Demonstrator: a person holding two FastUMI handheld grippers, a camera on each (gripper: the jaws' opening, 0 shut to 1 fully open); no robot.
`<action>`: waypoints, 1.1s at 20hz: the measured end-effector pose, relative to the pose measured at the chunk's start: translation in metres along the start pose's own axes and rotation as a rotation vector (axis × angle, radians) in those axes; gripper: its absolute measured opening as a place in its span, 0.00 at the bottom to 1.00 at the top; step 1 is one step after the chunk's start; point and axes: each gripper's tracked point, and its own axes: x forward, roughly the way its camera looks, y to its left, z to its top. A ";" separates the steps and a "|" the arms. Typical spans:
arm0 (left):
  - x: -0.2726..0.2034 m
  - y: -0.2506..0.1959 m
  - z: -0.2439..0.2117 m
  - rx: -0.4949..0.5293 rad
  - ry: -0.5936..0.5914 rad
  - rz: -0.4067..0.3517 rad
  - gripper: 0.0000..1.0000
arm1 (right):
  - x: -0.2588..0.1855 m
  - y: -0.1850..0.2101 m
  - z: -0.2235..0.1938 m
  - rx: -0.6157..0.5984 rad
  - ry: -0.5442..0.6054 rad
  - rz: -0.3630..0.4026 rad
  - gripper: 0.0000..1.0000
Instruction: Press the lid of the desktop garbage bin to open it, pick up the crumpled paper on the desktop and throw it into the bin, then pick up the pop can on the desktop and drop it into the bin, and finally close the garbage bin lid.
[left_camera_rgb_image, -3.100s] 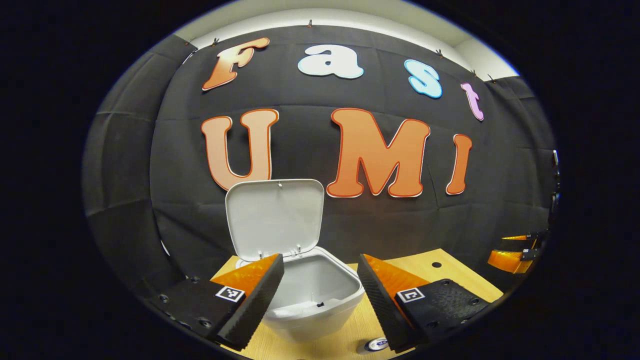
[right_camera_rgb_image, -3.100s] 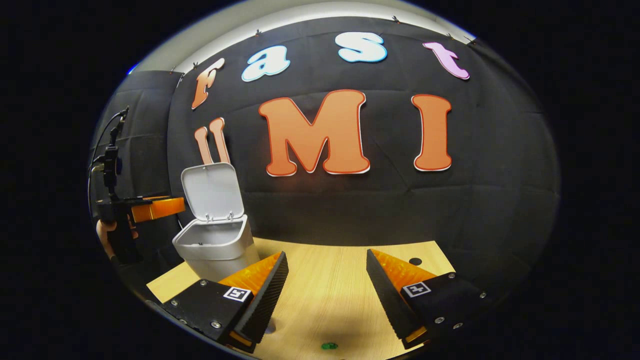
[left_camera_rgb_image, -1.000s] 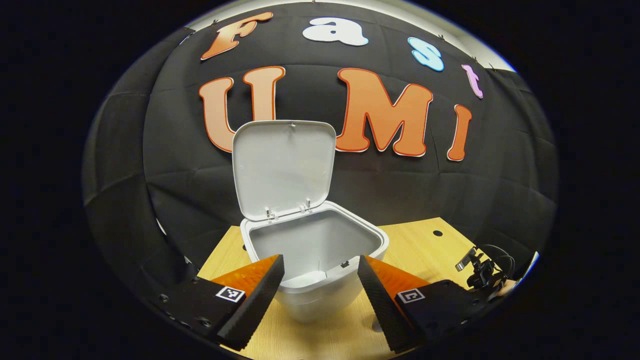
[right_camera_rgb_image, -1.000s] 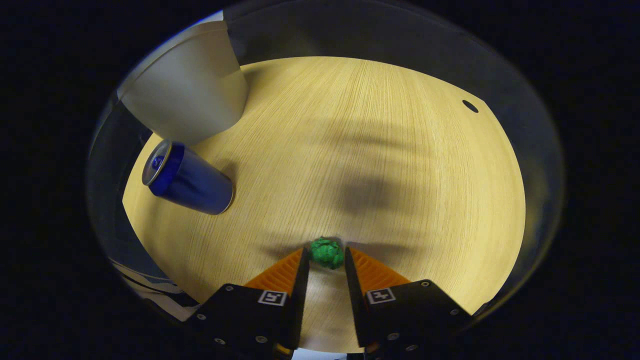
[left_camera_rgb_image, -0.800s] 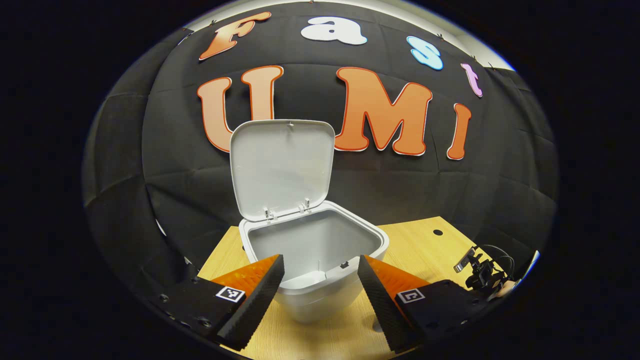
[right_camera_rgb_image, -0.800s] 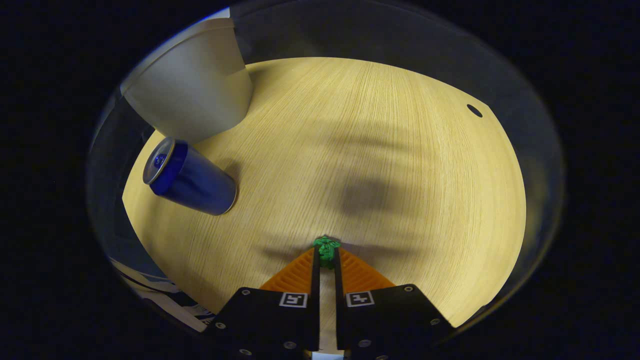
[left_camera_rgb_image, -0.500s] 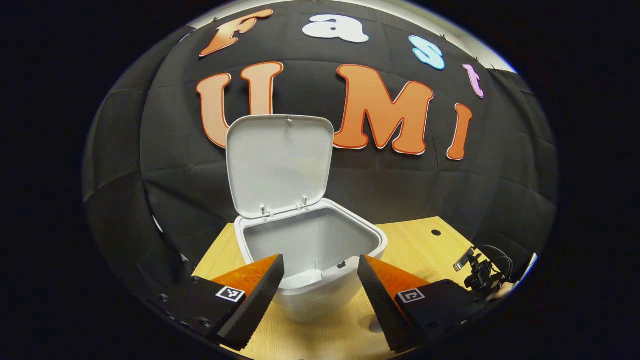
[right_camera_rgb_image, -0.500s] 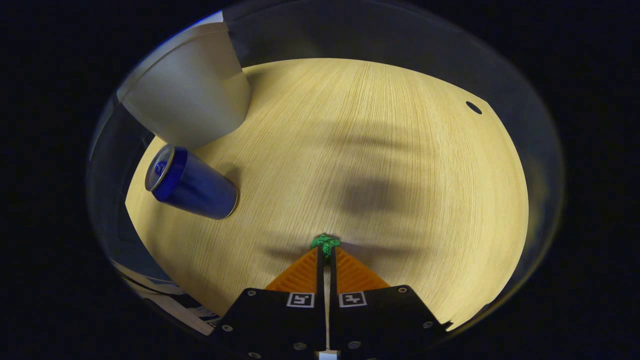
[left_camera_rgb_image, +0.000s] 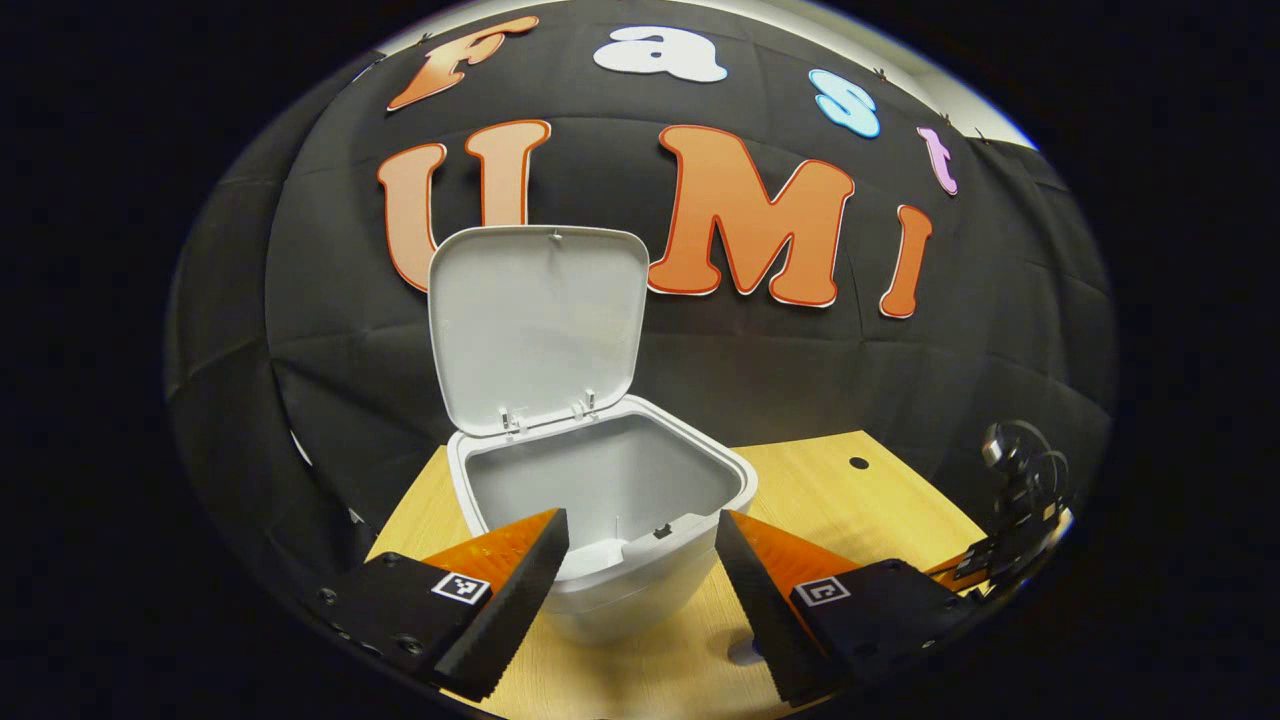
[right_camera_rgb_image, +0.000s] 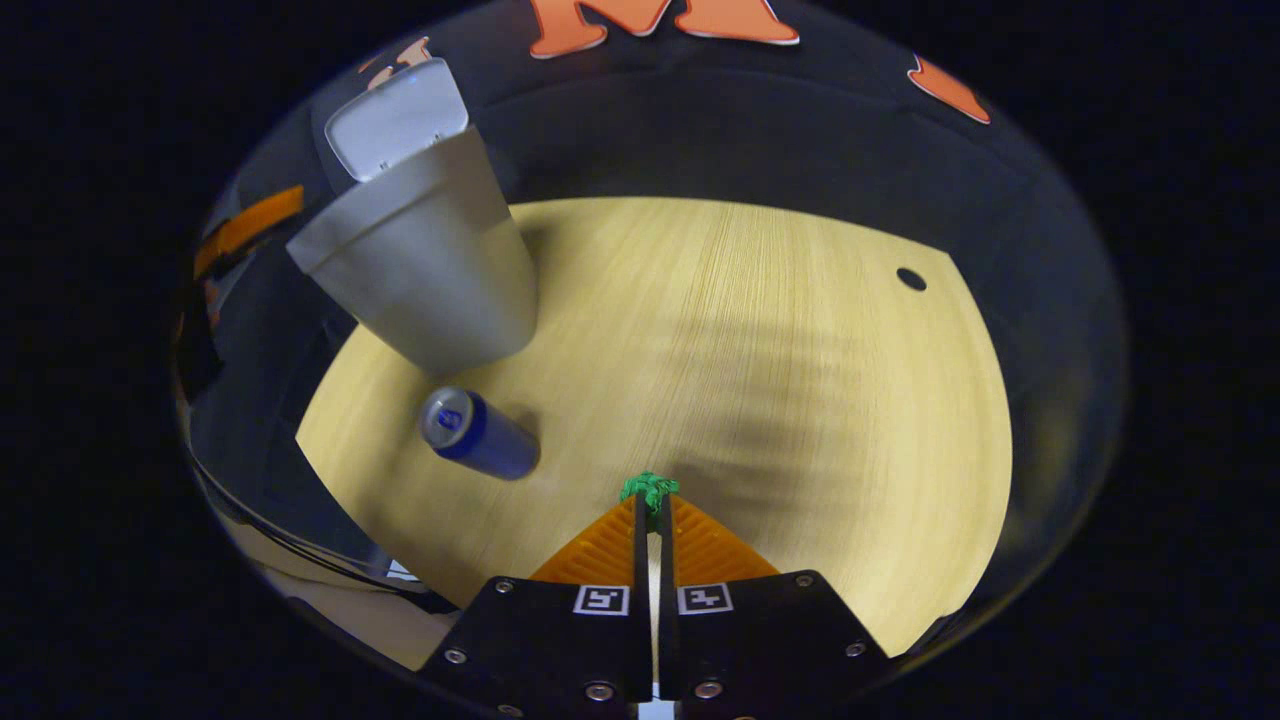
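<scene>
1. Right gripper view: the right claw (right_camera_rgb_image: 652, 500) is closed, both fingers pinching the green crumpled paper (right_camera_rgb_image: 650, 490) at their tips. Most of the paper is hidden between the fingers and only a small tuft shows. Whether the paper touches the worktop (right_camera_rgb_image: 780, 380) cannot be told from this downward angle.
2. Right gripper view: the blue pop can (right_camera_rgb_image: 478, 433) stands upright on the worktop, just in front of the white bin (right_camera_rgb_image: 430, 270) and apart from it. Its label cannot be made out.
3. Right gripper view: the bin is seen from outside and above, with its lid (right_camera_rgb_image: 395, 115) raised. Its inside is hidden here.
4. Left gripper view: the left claw (left_camera_rgb_image: 640, 545) is wide open and holds nothing, with the bin (left_camera_rgb_image: 610, 590) visible in the gap between the fingers. The fingers cover the bin's lower front corners.
5. Left gripper view: the lid (left_camera_rgb_image: 535, 320) stands upright on its rear hinges and the opening (left_camera_rgb_image: 600, 490) faces the camera. The bottom of the bin is not clearly visible.
6. Left gripper view: at the right edge, dark hardware with a cable (left_camera_rgb_image: 1020, 500) is cut off and too distorted to identify. A small dark hole (left_camera_rgb_image: 858, 463) marks the far part of the worktop (left_camera_rgb_image: 830, 500).
</scene>
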 end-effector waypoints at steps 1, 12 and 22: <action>0.000 0.000 -0.001 -0.002 0.000 -0.003 0.94 | -0.013 0.002 0.015 -0.008 -0.032 0.008 0.03; -0.018 0.017 -0.009 -0.018 0.013 0.002 0.94 | -0.105 0.062 0.189 -0.223 -0.371 0.099 0.02; -0.057 0.071 -0.024 -0.028 0.008 0.106 0.94 | -0.052 0.173 0.272 -0.350 -0.447 0.317 0.02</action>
